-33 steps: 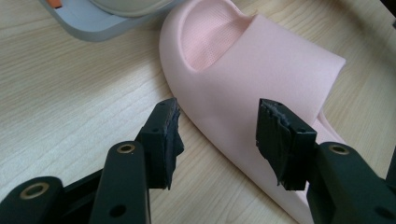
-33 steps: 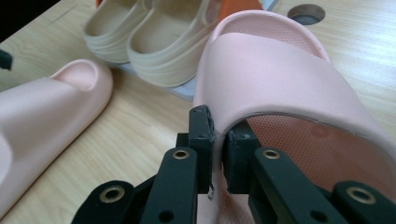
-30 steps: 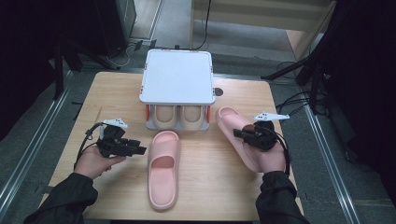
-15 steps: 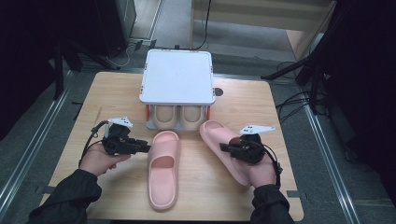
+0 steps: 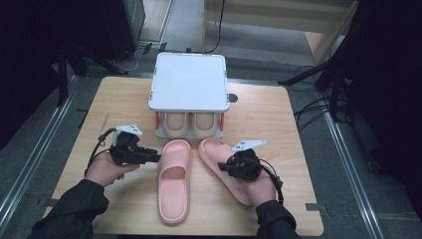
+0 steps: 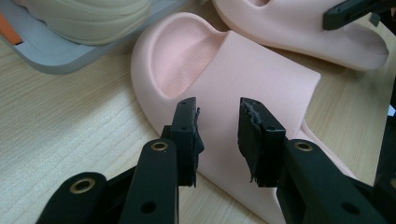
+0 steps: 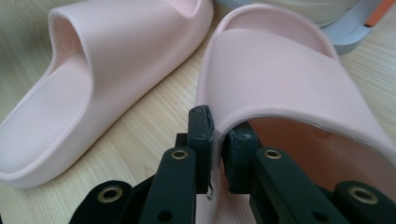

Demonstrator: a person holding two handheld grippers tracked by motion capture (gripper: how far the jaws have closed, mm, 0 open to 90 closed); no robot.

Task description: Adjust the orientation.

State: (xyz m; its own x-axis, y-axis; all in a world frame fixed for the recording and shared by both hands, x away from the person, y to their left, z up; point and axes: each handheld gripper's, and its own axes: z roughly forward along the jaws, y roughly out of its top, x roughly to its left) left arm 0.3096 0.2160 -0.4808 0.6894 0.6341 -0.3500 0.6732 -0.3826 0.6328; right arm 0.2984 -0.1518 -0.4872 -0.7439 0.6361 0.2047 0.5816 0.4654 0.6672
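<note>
Right gripper view: slipper wall between gripper jaws.

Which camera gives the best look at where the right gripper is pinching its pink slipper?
The right gripper view: the right gripper is shut on the side wall of the right slipper at the strap's edge. The high view has that slipper partly under the hand. The left gripper view catches its side.
</note>
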